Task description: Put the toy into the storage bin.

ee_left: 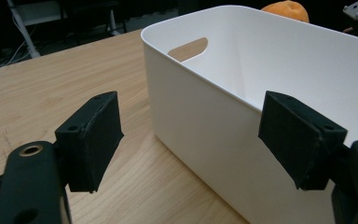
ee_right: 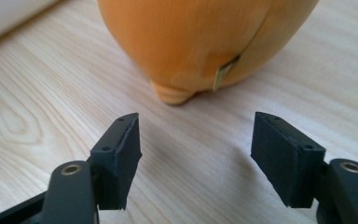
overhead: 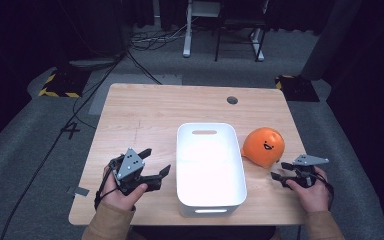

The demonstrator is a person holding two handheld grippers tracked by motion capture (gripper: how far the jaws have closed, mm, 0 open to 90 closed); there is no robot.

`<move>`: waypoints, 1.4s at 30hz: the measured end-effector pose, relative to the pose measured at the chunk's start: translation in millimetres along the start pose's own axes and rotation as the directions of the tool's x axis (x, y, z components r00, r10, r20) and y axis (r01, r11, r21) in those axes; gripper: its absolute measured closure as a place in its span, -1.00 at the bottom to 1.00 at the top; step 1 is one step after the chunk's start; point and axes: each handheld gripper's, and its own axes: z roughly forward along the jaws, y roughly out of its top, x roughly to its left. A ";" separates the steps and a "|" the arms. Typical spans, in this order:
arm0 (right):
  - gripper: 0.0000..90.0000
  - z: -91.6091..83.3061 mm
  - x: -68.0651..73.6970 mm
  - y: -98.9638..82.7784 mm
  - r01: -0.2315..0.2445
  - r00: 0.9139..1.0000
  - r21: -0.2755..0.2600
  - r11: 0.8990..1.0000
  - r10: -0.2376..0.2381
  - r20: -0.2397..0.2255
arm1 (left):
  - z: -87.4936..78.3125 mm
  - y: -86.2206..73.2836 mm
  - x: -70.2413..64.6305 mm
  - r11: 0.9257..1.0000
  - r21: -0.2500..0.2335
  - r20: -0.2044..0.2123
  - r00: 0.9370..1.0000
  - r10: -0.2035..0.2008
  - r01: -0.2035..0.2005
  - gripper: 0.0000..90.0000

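An orange round toy (overhead: 263, 146) with a smiling face rests on the wooden table (overhead: 145, 110), just right of a white plastic bin (overhead: 209, 167). My right gripper (overhead: 283, 171) lies low on the table just behind the toy, open, with nothing between its jaws. In the right gripper view the toy (ee_right: 200, 42) stands a short way beyond my gripper (ee_right: 196, 156). My left gripper (overhead: 155, 162) is open at the bin's left side, aimed at its wall. In the left gripper view the bin (ee_left: 261, 88) is close ahead of my gripper (ee_left: 198, 140), its wall between the open jaws, untouched.
The bin has a handle slot (overhead: 204, 132) in its far wall and looks bare inside. A round cable hole (overhead: 232, 100) sits near the table's far edge. Cables (overhead: 105, 75) trail over the grey floor beyond the table, and desk legs (overhead: 220, 35) stand at the back.
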 end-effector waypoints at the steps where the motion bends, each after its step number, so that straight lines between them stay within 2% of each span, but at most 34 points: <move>1: -0.24 -2.3 -0.5 1.4 0.002 1.000 -0.004 1.000 -0.002 0.005 | 0.0 0.3 1.2 1.000 0.002 -0.003 1.000 0.007 -0.007 -0.52; 3: -0.21 -7.2 -1.5 4.6 -0.006 1.000 -0.001 1.000 0.006 0.005 | 0.1 1.1 3.8 1.000 0.011 -0.014 1.000 0.008 -0.008 -0.52; 4: -0.18 -11.8 -2.0 7.3 -0.013 1.000 -0.012 1.000 0.013 0.007 | -1.6 2.4 7.3 1.000 0.019 -0.044 0.999 0.016 -0.015 -0.52; 7: -0.14 -17.0 -2.6 10.5 -0.021 1.000 -0.023 1.000 0.022 0.008 | -5.6 2.8 10.8 1.000 0.020 -0.069 0.997 0.018 -0.016 -0.52; 8: -0.11 -22.9 -3.7 15.4 -0.045 0.999 -0.048 0.998 0.044 -0.014 | -10.2 1.1 14.6 1.000 0.014 -0.086 0.996 0.006 -0.005 -0.52; 11: -0.11 -28.0 -4.2 21.8 -0.051 0.999 -0.085 0.995 0.049 -0.024 | -14.8 -2.2 18.5 1.000 0.019 -0.108 0.994 -0.003 0.005 -0.52; 12: -0.11 -32.9 -3.6 30.2 -0.036 0.999 -0.117 0.992 0.032 -0.034 | -17.1 -4.5 20.2 1.000 0.023 -0.117 0.993 -0.010 0.013 -0.52; 14: -0.10 -34.1 -2.3 33.2 -0.042 0.999 -0.127 0.991 0.038 -0.034 | -20.0 -7.4 21.8 0.999 0.027 -0.128 0.992 -0.017 0.021 -0.52; 16: -0.10 -37.7 -1.8 42.3 -0.017 0.999 -0.154 0.988 0.011 -0.037 | -23.4 -12.3 23.1 0.999 0.030 -0.146 0.989 -0.031 0.036 -0.52; 18: -0.10 -37.5 -2.4 46.1 -0.028 0.999 -0.165 0.986 0.021 -0.049 | -24.4 -16.4 23.8 0.998 0.041 -0.149 0.988 -0.037 0.043 -0.52; 22: -0.11 -37.8 -8.3 51.2 -0.038 0.999 -0.188 0.982 0.031 -0.038 | -24.8 -25.4 27.2 0.997 0.062 -0.167 0.985 -0.043 0.054 -0.52; 23: -0.11 -38.0 -9.0 52.6 -0.053 0.998 -0.200 0.978 0.047 -0.034 | -24.9 -27.7 28.3 0.996 0.066 -0.170 0.984 -0.048 0.060 -0.52; 27: -0.11 -39.4 -13.0 59.8 -0.056 0.998 -0.233 0.971 0.048 -0.041 | -25.5 -37.6 34.7 0.993 0.081 -0.190 0.979 -0.069 0.086 -0.51; 28: -0.11 -39.4 -13.0 59.8 -0.056 0.998 -0.233 0.971 0.048 -0.041 | -25.5 -37.6 34.7 0.993 0.081 -0.190 0.979 -0.069 0.086 -0.50; 30: -0.11 -38.3 -13.4 65.4 -0.054 0.998 -0.247 0.968 0.045 -0.044 | -24.7 -46.3 39.3 0.991 0.089 -0.208 0.975 -0.084 0.105 -0.49; 36: -0.07 -34.5 -14.6 75.4 -0.052 0.999 -0.273 0.960 0.047 -0.026 | -24.1 -58.3 46.6 0.986 0.119 -0.225 0.970 -0.087 0.116 -0.48; 37: -0.05 -32.6 -14.8 79.0 -0.050 0.999 -0.292 0.955 0.044 -0.027 | -24.1 -60.2 48.3 0.985 0.122 -0.228 0.969 -0.092 0.122 -0.48; 39: -0.05 -31.1 -15.3 81.3 -0.042 0.999 -0.300 0.953 0.037 -0.023 | -22.8 -64.2 51.8 0.983 0.116 -0.236 0.965 -0.112 0.143 -0.48; 40: -0.01 -28.2 -14.7 84.5 -0.043 0.999 -0.310 0.950 0.036 -0.028 | -22.4 -65.8 54.1 0.982 0.124 -0.240 0.965 -0.108 0.140 -0.48; 42: -0.01 -25.4 -14.6 87.0 -0.034 0.999 -0.303 0.952 0.028 -0.025 | -18.4 -71.1 59.7 0.980 0.129 -0.245 0.963 -0.115 0.150 -0.47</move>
